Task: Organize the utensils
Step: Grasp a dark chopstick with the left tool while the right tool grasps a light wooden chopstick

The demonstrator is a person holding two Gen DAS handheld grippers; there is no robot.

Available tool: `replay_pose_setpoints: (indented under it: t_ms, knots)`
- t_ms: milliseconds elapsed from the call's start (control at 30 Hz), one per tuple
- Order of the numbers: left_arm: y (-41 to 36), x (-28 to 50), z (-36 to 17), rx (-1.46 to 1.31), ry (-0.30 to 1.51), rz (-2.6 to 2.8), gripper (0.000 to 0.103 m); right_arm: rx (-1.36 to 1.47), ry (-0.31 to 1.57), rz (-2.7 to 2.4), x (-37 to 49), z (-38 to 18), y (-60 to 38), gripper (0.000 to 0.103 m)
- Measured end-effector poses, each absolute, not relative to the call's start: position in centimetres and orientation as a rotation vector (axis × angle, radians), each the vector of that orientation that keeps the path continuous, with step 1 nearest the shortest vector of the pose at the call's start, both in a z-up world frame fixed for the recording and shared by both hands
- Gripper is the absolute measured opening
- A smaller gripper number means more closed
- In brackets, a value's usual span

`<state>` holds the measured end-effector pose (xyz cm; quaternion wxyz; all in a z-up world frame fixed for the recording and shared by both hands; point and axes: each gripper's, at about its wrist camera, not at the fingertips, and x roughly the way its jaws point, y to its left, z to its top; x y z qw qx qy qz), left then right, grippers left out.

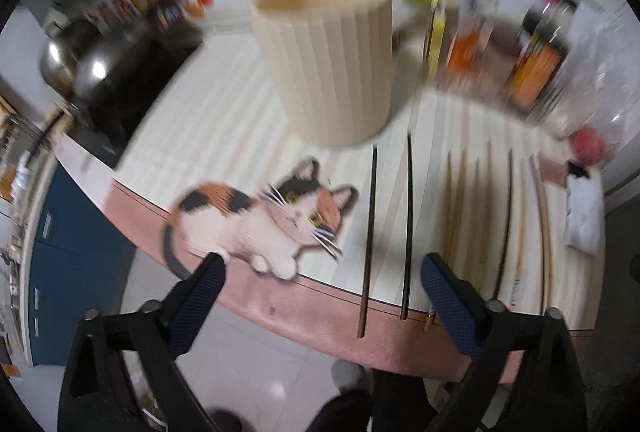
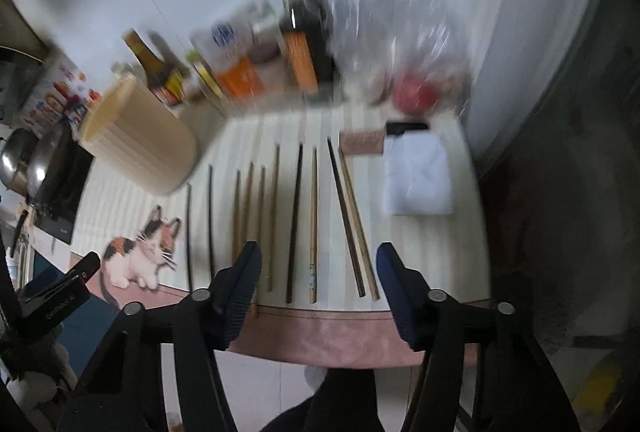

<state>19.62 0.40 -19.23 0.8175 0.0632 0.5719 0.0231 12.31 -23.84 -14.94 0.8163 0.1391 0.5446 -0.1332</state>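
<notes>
Both tongs, left point(image 1: 322, 274) and right point(image 2: 318, 262), stand spread, pinching nothing. Chopsticks point(image 2: 294, 220) lie in a row on my counter point(image 2: 420, 252); holder point(image 1: 324, 59) at twelve o'clock. Step judged: approach. Next: lower and pinch one stick.

Both the left gripper point(image 1: 322, 266) and right gripper point(image 2: 318, 254) point steeply down, jaws apart, empty.

Sauce bottles point(image 2: 304, 43) crowd the table's 12 o'clock edge; a steel pot point(image 1: 76, 59) sits at 9 o'clock; a cat picture point(image 1: 260, 224) is nearer.
</notes>
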Motion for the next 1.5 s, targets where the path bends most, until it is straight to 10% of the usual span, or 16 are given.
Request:
replay_pose_setpoints:
  t_ms: [167, 567, 767, 1500]
  knots:
    - [-0.5, 23.4, -25.6, 0.118, 1.363, 0.049, 0.050, 0.376, 1.319, -0.237, 17.4, -22.8, -26.0, 0.048]
    - [-2.6, 28.2, -32.2, 0.159, 1.448, 0.009, 0.043, 0.338, 1.509, -0.234, 25.7, -32.4, -26.1, 0.044]
    - [-2.5, 28.2, -33.4, 0.160, 1.447, -0.014, 0.005, 0.193, 1.550, -0.293, 26.6, -33.9, -25.1, 0.019]
    - [2.2, 20.9, -36.6, -0.009, 1.565, -0.116, 0.008, 0.219, 1.707, -0.209, 22.3, -35.6, -23.8, 0.007]
